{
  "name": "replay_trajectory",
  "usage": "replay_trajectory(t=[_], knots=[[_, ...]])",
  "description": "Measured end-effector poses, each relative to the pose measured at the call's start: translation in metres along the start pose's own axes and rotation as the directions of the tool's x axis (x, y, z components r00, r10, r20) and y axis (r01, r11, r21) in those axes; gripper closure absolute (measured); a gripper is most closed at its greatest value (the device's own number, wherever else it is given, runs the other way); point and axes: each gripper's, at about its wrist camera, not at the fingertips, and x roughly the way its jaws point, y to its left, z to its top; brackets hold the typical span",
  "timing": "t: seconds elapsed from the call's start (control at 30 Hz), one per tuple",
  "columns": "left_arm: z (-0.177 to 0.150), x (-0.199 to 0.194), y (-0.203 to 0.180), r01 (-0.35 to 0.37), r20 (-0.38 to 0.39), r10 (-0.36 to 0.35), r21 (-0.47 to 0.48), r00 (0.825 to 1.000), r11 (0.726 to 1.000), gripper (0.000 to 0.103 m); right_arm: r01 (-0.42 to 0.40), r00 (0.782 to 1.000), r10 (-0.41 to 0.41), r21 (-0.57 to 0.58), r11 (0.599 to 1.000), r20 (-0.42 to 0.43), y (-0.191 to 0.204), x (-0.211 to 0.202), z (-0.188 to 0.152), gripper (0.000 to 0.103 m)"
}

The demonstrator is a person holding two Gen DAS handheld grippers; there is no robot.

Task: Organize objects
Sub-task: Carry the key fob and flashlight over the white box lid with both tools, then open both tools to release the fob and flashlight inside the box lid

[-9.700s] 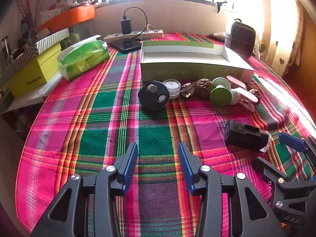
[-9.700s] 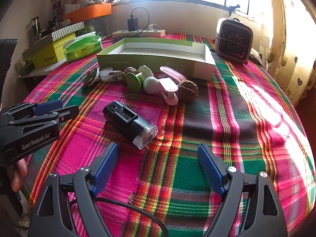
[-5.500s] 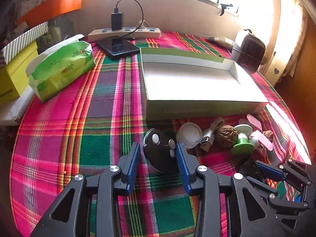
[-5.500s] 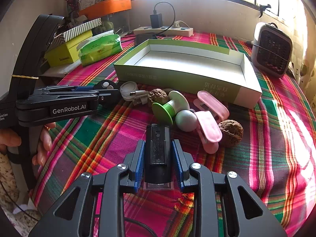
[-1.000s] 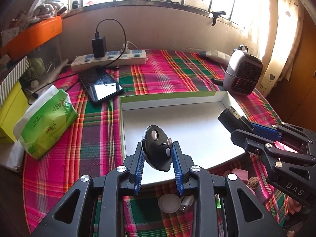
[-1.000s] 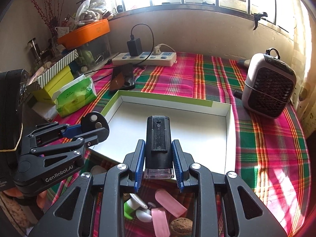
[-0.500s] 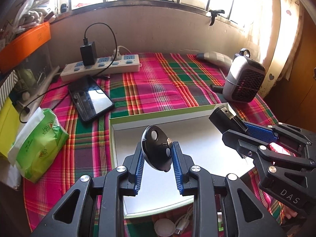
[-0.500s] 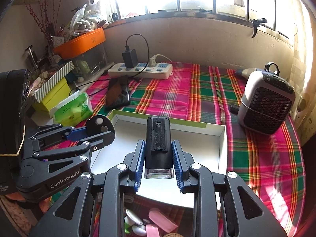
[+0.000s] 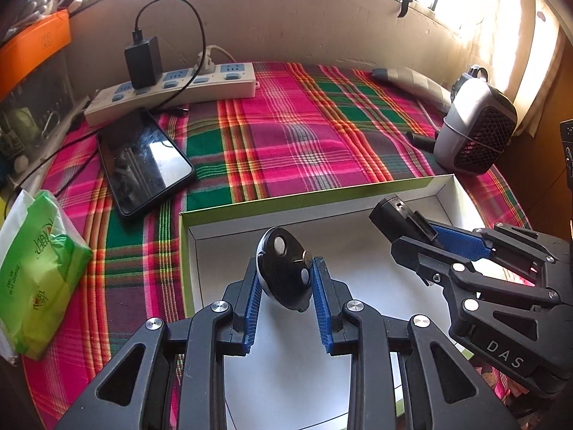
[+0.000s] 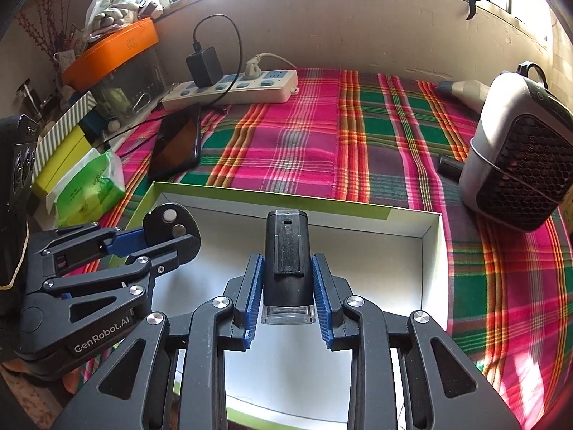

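Blue ribbed pads of the left tongs (image 9: 286, 286) are clamped on a black oval disc (image 9: 284, 267) with small round buttons, and those of the right tongs (image 10: 286, 285) are clenched on a black rectangular device with a clear end cap (image 10: 286, 261). Compared with half a second ago, both pairs have been carried further forward over the green-edged white box (image 9: 358, 204): the far wall of the box now lies just ahead of the held things, whereas a second ago most of the white floor was seen stretching beyond them. The loose items that were visible below the box's near edge have slipped out of both views.

Both objects are held above the box's floor, not resting on it; how high cannot be told. The disc is toward the box's left end, and the black device, seen from the left wrist to the right of the disc, is toward its right end.

From this it is judged that the carry is nearly complete and that lowering and release into the box are what remains. The phone (image 9: 143, 159) and power strip (image 9: 172, 89) lie on the plaid-covered tabletop (image 9: 304, 125) beyond the left tongs, and the small heater (image 10: 519, 165) to the right, well apart from the box's interior.
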Motion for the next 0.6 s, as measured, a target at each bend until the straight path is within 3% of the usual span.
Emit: replay_trajectory(t=[0.6], knots=[[0.002, 0.012, -0.003, -0.031, 0.000, 0.031, 0.029, 1.000, 0.999, 0.077, 0.005, 0.999, -0.004, 0.020, 1.000, -0.035, -0.004, 0.021, -0.002, 0.074]])
